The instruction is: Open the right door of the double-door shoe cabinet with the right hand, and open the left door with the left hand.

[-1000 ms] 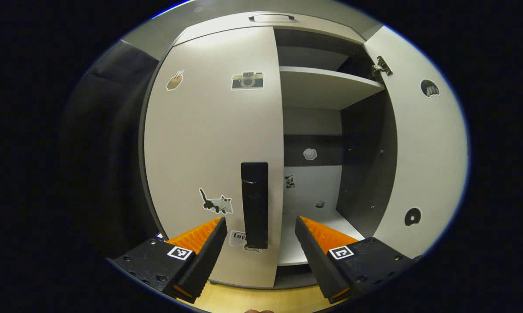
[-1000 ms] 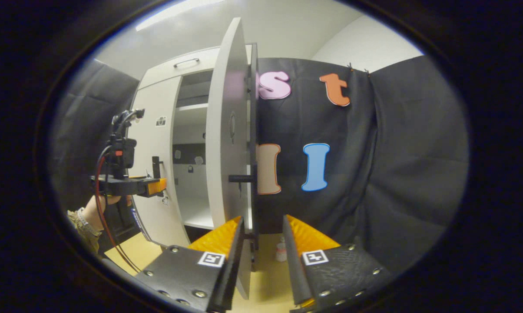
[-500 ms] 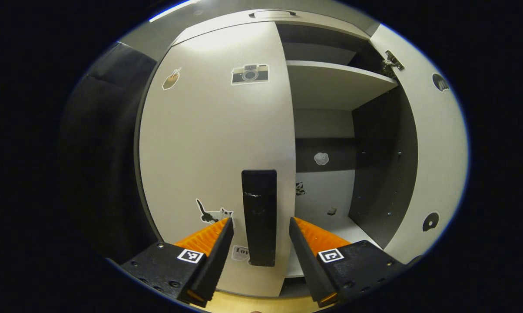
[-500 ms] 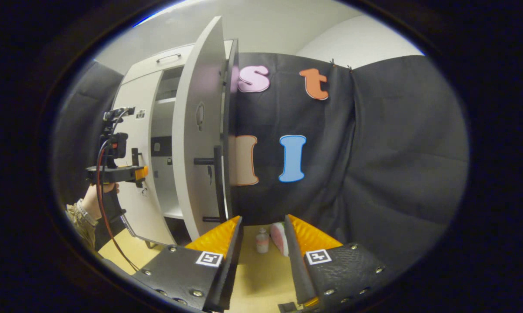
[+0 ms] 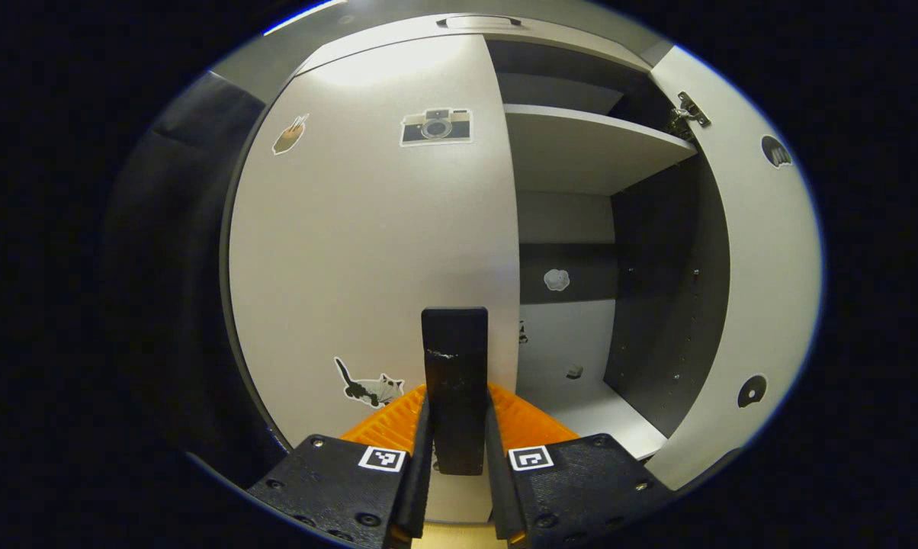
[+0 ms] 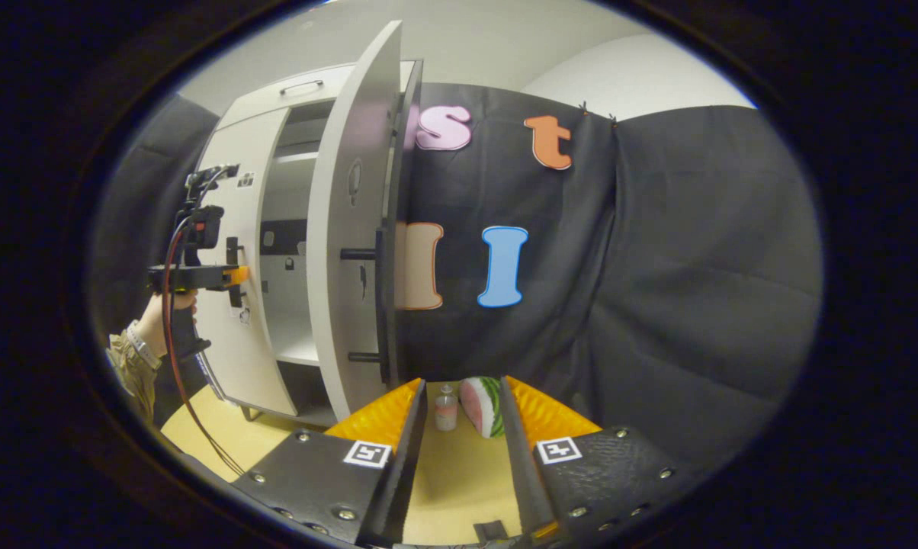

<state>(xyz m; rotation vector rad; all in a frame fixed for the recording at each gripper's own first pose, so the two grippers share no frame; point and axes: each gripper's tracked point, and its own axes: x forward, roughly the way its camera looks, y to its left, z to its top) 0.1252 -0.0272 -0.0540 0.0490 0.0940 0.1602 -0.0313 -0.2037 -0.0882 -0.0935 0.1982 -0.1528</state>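
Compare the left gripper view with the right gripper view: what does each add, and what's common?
Left gripper view: hinge, dark sticker inside the right door. Right gripper view: right tongs open, bottle and watermelon slice on the floor, right door handle. Both: left tongs clamped on left door handle, right door open, inner shelf.

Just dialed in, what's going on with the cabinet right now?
A person is opening a double-door shoe cabinet with a gripper in each hand. The right door already stands wide open, and the right gripper is off it, open with nothing between its fingers. The left gripper is shut on the left door's handle; the left door is not yet swung out. A small bottle and a watermelon slice sit on the floor.
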